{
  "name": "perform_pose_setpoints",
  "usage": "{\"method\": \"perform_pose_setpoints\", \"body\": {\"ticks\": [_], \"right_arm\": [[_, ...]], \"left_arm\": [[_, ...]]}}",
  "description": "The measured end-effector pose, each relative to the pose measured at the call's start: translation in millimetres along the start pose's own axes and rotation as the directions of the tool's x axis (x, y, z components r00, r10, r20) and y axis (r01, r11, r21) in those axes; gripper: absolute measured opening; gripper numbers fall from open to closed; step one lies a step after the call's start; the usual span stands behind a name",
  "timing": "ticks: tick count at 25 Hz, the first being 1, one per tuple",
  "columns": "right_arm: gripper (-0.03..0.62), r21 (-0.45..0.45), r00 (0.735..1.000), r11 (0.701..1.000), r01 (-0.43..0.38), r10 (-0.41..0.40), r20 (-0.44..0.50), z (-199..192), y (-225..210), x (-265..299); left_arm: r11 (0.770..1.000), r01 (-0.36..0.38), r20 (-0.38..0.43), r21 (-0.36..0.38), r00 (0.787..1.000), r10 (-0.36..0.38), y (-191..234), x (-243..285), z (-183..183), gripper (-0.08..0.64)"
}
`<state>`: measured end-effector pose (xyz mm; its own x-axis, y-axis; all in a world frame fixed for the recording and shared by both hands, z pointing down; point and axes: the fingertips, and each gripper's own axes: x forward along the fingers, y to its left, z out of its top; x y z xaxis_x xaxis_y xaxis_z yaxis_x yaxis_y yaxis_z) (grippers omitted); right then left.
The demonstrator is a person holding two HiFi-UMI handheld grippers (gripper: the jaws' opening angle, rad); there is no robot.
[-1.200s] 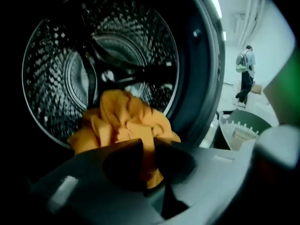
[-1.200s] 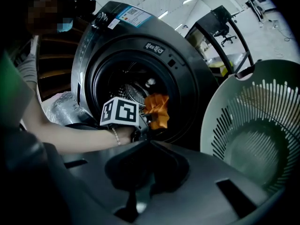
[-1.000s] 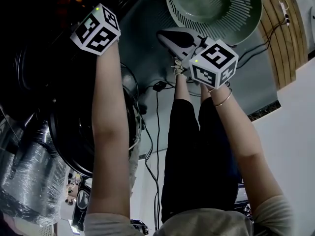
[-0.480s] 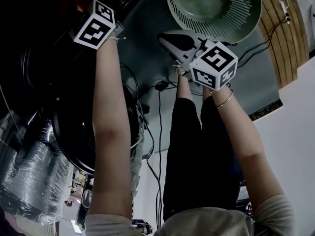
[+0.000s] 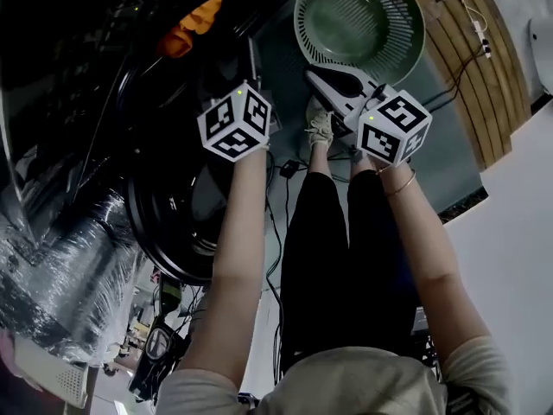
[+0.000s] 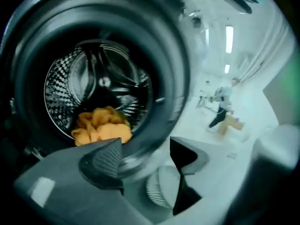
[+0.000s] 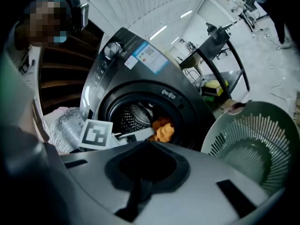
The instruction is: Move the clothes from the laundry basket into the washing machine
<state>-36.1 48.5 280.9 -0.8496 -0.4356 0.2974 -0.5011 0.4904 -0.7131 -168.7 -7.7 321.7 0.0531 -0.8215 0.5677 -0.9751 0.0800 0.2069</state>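
An orange cloth (image 6: pixel 101 128) lies in the washing machine's drum (image 6: pixel 70 93); it also shows in the right gripper view (image 7: pixel 163 129) and in the head view (image 5: pixel 192 26). My left gripper (image 6: pixel 143 161) hangs just outside the door opening. Its jaws have just been opening and now stand open with nothing between them. Its marker cube (image 5: pixel 235 121) is in front of the machine. The green laundry basket (image 5: pixel 359 20) lies tipped on the floor, with no clothes showing inside (image 7: pixel 248 144). My right gripper (image 7: pixel 149 146) is shut on nothing and hangs near the basket's rim.
The machine's round door (image 5: pixel 186 214) hangs open at the left. A crinkled silver wrapped bundle (image 5: pixel 60 275) sits beside it. Cables (image 5: pixel 278 158) run over the floor by my shoes (image 5: pixel 321 128). Wooden planks (image 5: pixel 471 59) lie right of the basket. A black stand (image 7: pixel 220 55) rises behind the machine.
My left gripper has drawn back out of the machine's opening toward me, and the orange cloth stays in the drum. My right gripper has kept its place by the basket.
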Motion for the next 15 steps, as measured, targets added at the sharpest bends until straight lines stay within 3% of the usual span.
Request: {"method": "perform_pose_setpoints", "body": {"ticks": [5,10,13,15], "right_arm": [[0.009,-0.065,0.998,0.996,0.059,-0.061,-0.022,40.4,40.1,-41.9],[0.009,-0.090,0.999,0.995,-0.029,0.031,0.018,101.0,111.5,-87.0],[0.009,-0.151,0.998,0.987,-0.060,0.062,0.009,135.0,151.5,-111.2],[0.009,-0.201,0.998,0.978,-0.056,0.059,0.009,154.3,174.7,-130.4]], "left_arm": [[0.985,0.171,-0.051,-0.012,0.984,-0.172,-78.9,-70.0,29.1,0.305],[0.942,0.336,0.005,0.000,0.942,-0.336,-142.8,-136.5,103.3,0.277],[0.910,0.412,0.050,0.048,0.909,-0.414,-172.8,-170.8,149.8,0.156],[0.897,0.438,0.074,0.060,0.894,-0.442,-187.8,-190.2,173.2,0.115]]}}
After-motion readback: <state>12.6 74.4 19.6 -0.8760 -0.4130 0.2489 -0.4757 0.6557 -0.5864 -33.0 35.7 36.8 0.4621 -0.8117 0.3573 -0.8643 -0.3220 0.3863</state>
